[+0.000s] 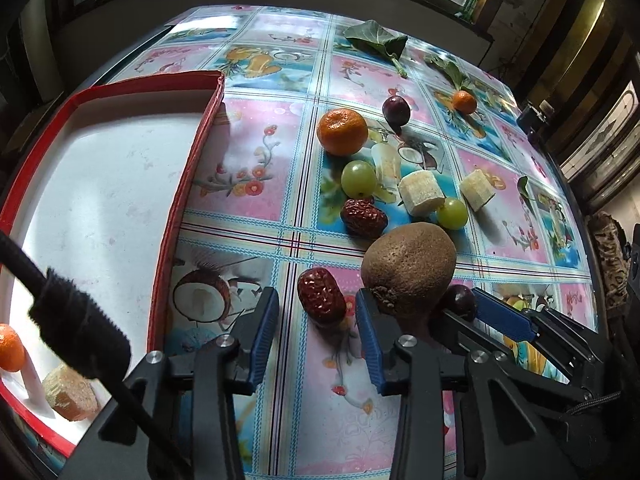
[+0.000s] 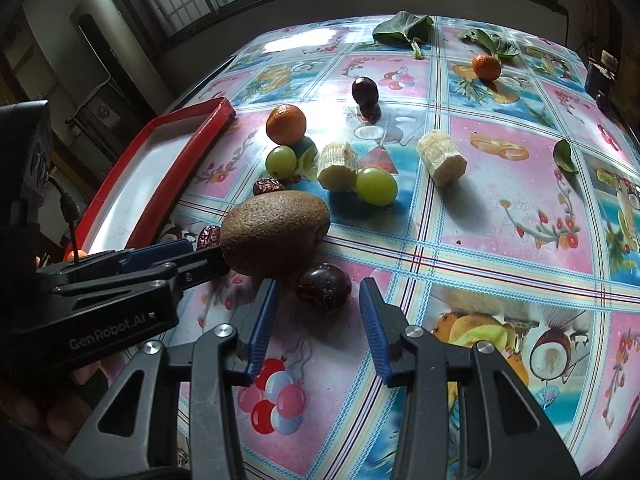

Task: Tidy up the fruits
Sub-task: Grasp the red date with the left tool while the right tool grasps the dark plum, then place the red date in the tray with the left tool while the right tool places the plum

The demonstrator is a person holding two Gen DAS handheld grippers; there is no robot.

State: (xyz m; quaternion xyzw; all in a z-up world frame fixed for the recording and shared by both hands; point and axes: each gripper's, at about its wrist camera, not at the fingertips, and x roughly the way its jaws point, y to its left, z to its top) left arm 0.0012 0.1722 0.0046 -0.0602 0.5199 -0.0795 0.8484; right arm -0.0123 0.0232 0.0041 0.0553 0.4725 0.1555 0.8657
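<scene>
My left gripper (image 1: 318, 312) is open, its fingers on either side of a red date (image 1: 321, 296) lying on the table. A brown kiwi (image 1: 408, 266) sits just past its right finger. My right gripper (image 2: 318, 300) is open around a dark plum (image 2: 323, 287), beside the kiwi (image 2: 274, 232). The right gripper's blue fingers (image 1: 500, 314) show in the left wrist view, behind the kiwi. A red-rimmed white tray (image 1: 192, 160) lies at the left; it holds a small orange (image 1: 10, 347) and a banana piece (image 1: 70, 394).
On the fruit-print tablecloth lie a mandarin (image 1: 342, 131), green grapes (image 1: 358, 178), a second date (image 1: 363, 218), banana pieces (image 1: 422, 193), a far plum (image 1: 396, 110), a small orange (image 1: 464, 102) and green leaves (image 1: 376, 40). The table edge runs along the right.
</scene>
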